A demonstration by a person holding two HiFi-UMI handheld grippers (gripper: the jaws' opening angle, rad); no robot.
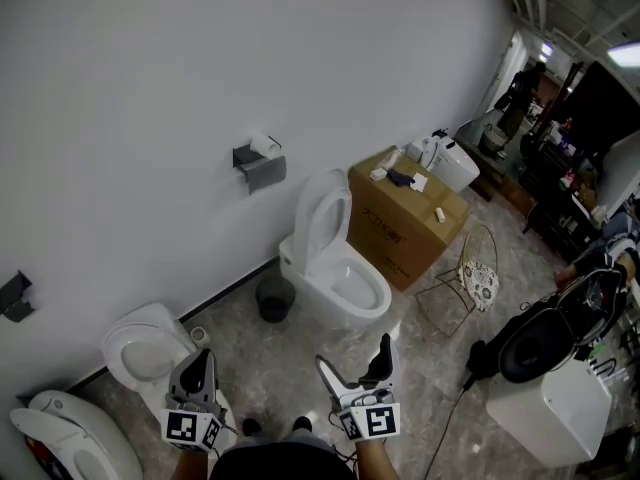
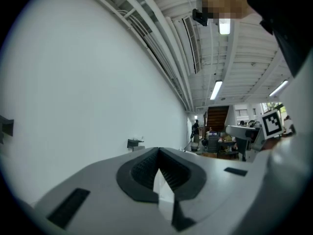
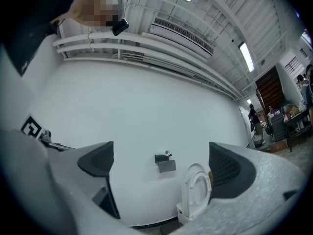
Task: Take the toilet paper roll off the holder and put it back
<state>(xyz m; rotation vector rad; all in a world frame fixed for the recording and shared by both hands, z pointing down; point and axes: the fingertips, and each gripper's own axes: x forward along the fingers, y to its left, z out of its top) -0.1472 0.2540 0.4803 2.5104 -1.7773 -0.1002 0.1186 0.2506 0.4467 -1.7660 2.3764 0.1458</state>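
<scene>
White roll (image 1: 265, 145) sits atop the grey wall holder (image 1: 260, 165), well ahead of both grippers. Right gripper (image 1: 355, 361) fingers are spread wide, empty, framing the roll dead centre. Left gripper (image 2: 159, 168) fingers are pressed together, empty, with the roll just left of their line. Roll axis too small to tell.

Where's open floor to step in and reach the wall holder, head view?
Free: floor strip between the left toilet and the middle toilet, up to the wall under the holder; only a dark bin stands beside the middle toilet. Crowded: right of the cardboard box, with wire basket and black bag.
</scene>
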